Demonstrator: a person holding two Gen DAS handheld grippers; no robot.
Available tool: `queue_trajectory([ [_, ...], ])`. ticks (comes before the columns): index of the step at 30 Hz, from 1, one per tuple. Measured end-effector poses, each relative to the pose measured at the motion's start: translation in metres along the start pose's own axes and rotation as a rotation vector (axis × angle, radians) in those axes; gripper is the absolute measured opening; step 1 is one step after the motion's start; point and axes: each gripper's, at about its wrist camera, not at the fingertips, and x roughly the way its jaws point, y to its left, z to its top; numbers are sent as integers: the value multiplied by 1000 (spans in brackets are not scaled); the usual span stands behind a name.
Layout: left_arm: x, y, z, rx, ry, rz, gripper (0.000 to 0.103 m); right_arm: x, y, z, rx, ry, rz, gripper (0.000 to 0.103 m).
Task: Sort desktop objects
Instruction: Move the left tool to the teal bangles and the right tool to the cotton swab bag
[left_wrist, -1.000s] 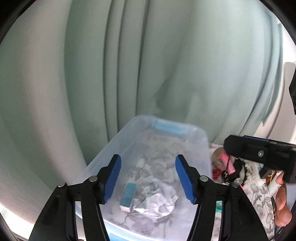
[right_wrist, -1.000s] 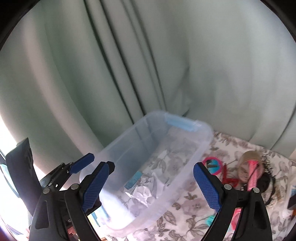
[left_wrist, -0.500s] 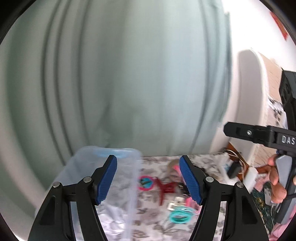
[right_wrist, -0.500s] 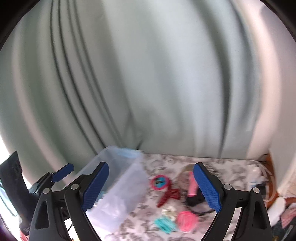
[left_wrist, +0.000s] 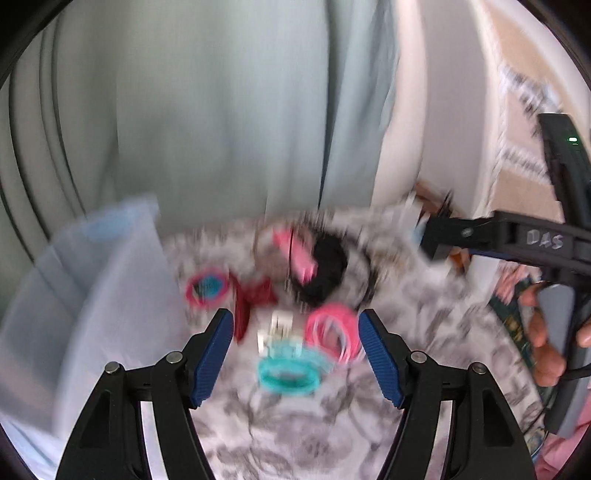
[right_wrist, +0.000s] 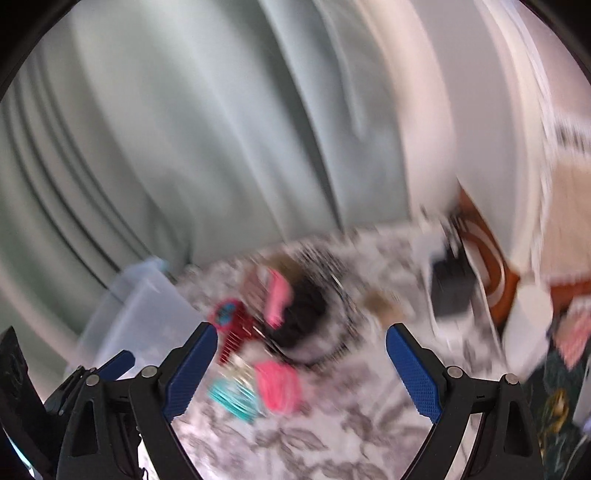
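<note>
Both views are motion-blurred. My left gripper (left_wrist: 295, 356) is open and empty above a pile of small items on a floral cloth: teal hair ties (left_wrist: 288, 376), pink hair ties (left_wrist: 334, 330), a red comb (left_wrist: 249, 299), a pink-rimmed round item (left_wrist: 207, 288), a pink handle (left_wrist: 295, 254) on a black brush (left_wrist: 325, 273). My right gripper (right_wrist: 301, 371) is open and empty over the same pile: teal ties (right_wrist: 232, 397), pink ties (right_wrist: 279, 380), red comb (right_wrist: 236, 338). The clear plastic bin (left_wrist: 85, 295) stands left, and also shows in the right wrist view (right_wrist: 140, 317).
A green curtain (left_wrist: 221, 110) hangs behind the table. A white wall edge (left_wrist: 443, 147) and clutter with a black box (right_wrist: 452, 291) are at the right. The right gripper's body and a hand (left_wrist: 546, 332) show at the left wrist view's right side.
Both grippers have swung right, away from the bin and over the pile of hair items, and dropped closer to it. Both stay open and empty.
</note>
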Motion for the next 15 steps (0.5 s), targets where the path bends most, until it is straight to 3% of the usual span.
queue_trajectory([
  [5,33,1,-26,-59,105,-5,71,38,-37,-26,98,93,-25,95],
  [15,61,-6,-25,-97,129,-26,71,79,-57,-27,150,135,-18,95],
])
